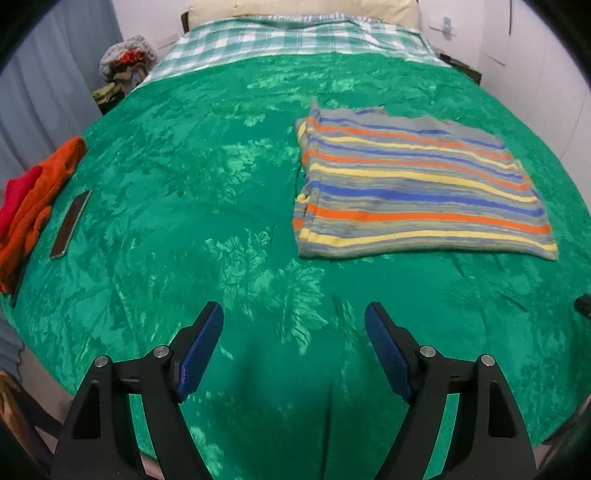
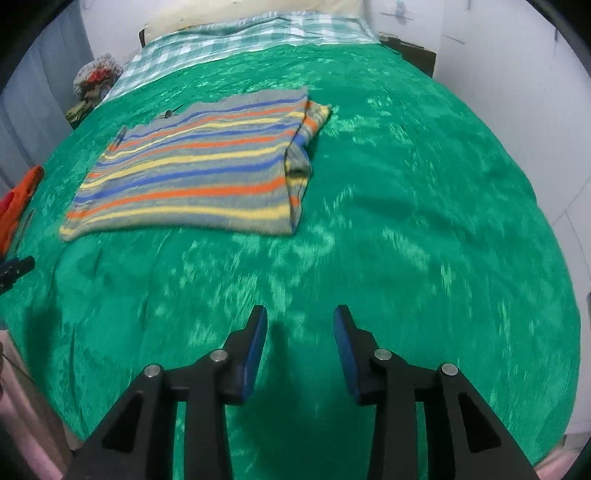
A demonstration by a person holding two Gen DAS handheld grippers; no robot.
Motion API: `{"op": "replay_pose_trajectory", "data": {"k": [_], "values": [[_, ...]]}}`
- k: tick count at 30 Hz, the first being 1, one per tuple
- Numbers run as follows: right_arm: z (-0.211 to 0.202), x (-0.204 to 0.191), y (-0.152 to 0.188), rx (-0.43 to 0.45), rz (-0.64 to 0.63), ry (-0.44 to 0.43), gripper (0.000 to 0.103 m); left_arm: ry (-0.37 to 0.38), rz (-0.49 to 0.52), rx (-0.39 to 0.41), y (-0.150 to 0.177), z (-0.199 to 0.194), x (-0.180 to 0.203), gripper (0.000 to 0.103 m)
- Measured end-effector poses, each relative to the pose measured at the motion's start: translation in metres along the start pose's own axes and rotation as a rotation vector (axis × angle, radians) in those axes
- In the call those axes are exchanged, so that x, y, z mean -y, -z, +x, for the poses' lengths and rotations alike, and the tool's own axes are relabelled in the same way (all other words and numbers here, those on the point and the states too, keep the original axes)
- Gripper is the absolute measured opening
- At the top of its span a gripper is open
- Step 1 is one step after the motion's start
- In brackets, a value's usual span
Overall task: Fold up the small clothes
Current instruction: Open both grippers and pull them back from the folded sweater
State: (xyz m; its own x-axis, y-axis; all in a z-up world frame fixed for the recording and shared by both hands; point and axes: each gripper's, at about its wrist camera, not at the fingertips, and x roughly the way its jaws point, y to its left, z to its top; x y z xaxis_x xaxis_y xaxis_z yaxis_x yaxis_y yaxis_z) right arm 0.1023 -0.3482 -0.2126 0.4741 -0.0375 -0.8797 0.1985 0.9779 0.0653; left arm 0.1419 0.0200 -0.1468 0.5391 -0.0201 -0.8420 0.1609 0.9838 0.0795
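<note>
Striped top folded flat on green bedspread.
Left gripper wide open, right gripper narrower but open, both empty, hovering over bare blanket.

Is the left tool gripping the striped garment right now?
No, the left tool hangs open over bare green bedspread, apart from the striped garment.

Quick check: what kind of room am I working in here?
Most likely a bedroom: a bed under a green blanket, a pillow at its head, and a striped garment lying on it.
</note>
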Motion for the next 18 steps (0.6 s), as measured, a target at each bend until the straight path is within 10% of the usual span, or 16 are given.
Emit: {"op": "replay_pose_trajectory", "data": {"k": [18], "values": [[-0.054, -0.036, 0.051, 0.147, -0.017, 0.044, 0.066, 0.054, 0.007, 0.087, 0.044, -0.052, 0.031, 0.095]]}}
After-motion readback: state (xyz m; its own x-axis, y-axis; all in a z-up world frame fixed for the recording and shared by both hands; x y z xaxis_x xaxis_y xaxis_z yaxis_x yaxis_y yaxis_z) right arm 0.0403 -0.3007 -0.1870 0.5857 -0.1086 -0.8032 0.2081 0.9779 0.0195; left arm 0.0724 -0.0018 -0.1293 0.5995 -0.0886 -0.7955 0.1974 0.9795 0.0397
